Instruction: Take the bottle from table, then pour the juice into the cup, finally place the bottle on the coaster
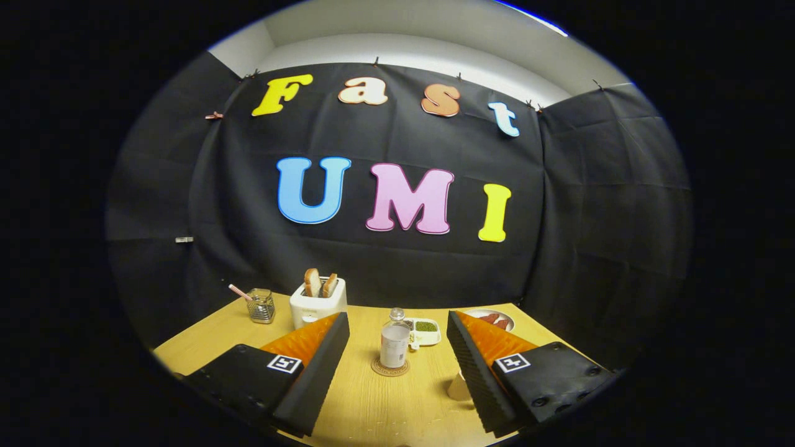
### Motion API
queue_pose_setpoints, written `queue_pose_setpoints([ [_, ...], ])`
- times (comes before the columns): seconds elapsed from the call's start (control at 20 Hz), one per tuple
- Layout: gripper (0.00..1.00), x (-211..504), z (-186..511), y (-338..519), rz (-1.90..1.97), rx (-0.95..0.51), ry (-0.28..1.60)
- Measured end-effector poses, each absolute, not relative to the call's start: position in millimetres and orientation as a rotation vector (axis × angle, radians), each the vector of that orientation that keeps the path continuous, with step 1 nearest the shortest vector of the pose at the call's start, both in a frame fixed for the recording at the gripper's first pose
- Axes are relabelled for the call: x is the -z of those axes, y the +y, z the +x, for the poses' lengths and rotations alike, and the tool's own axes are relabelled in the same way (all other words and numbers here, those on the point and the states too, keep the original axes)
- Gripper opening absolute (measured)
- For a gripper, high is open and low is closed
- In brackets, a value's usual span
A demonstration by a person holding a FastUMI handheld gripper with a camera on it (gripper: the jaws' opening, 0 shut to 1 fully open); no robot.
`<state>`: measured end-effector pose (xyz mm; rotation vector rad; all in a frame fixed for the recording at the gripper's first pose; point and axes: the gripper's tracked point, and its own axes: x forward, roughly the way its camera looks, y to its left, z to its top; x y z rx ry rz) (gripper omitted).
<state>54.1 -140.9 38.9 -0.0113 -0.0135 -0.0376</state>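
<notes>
Wooden and light yellow, the table top (366, 403) spreads out under my gripper (397, 347). I see its two black fingers (323, 366) with orange sides standing wide apart, and they hold nothing. Each finger has a small black and white square tag on its back.

Ahead of the fingers, in the gap between them, stands the small clear glass bottle with a white label and a round stopper (395, 340). It stands upright on the round woven brown coaster (390, 367). No finger touches the bottle.

Close by the right finger sits a small pale cup (458, 388), partly hidden behind that finger, so I cannot tell what is in it.

Just behind the bottle lies a small white tray with something green in it (425, 330). Farther right, beyond the right finger, is a white plate with red pieces on it (490, 318). Beyond the left finger stands a white toaster with two slices of bread poking out (317, 302). Left of the toaster is a wire mesh pot with a pink stick in it (261, 305).
</notes>
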Motion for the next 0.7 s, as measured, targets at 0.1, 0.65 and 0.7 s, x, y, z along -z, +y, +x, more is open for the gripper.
queue_pose_setpoints([
  [0.1, 0.97, -44, 43, -145, -0.020, -0.020, -0.015],
  [0.65, 0.97, -85, 16, -172, 0.003, -0.075, -0.030],
  [0.7, 0.97, -87, 18, -171, 0.007, -0.063, -0.033],
])
